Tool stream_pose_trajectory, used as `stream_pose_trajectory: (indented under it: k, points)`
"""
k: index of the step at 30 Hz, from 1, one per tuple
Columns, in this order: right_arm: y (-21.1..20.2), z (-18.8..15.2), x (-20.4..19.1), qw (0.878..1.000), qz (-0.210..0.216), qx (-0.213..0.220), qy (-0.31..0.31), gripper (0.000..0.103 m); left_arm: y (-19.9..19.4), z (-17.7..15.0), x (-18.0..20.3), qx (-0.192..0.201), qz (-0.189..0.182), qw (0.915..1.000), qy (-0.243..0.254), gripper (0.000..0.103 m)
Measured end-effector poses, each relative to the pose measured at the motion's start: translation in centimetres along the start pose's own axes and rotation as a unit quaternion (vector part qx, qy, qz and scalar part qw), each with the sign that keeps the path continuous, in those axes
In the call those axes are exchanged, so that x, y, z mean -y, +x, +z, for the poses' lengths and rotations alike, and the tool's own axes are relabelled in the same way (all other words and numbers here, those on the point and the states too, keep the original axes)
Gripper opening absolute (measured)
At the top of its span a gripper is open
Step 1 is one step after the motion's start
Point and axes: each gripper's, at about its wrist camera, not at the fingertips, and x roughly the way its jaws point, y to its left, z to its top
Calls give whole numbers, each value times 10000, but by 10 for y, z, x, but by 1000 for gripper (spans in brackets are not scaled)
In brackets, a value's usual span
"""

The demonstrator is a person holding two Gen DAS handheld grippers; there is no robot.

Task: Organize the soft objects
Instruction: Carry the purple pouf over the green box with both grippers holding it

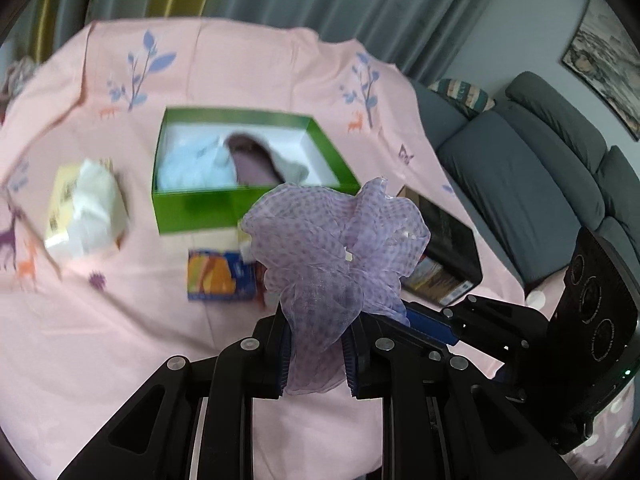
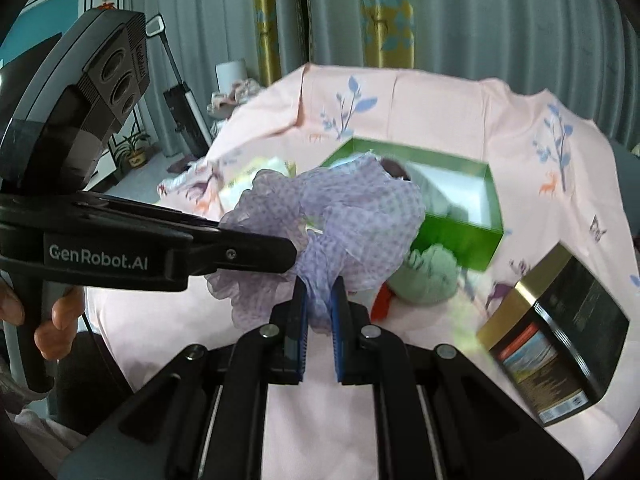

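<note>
Your left gripper (image 1: 316, 354) and right gripper (image 2: 319, 334) both clamped nearly shut on the lilac dotted gauze scarf (image 1: 336, 248) — bunched, lifted off the pink cloth (image 1: 120, 340), just in front of the green box (image 1: 256, 200) — socks inside

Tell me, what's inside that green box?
The green box holds a pale blue cloth on the left and a dark purple piece beside it, on a white lining. The lilac scarf held up in front hides the box's near right corner.
</note>
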Motion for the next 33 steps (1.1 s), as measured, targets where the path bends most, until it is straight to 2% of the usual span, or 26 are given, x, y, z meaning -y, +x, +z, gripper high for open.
stream_pose_trajectory:
  k: [15, 24, 33]
  points:
    - [-14, 40, 12, 9979, -129, 628, -59, 10, -20, 54, 27, 462, 177, 9976, 477, 22]
    - [-11, 57, 29, 9970, -207, 742, -18, 10, -11, 82, 36, 531, 282, 9960, 662, 22]
    - [12, 78, 55, 9969, -364, 697, 67, 10, 20, 117, 38, 419, 397, 9957, 726, 22]
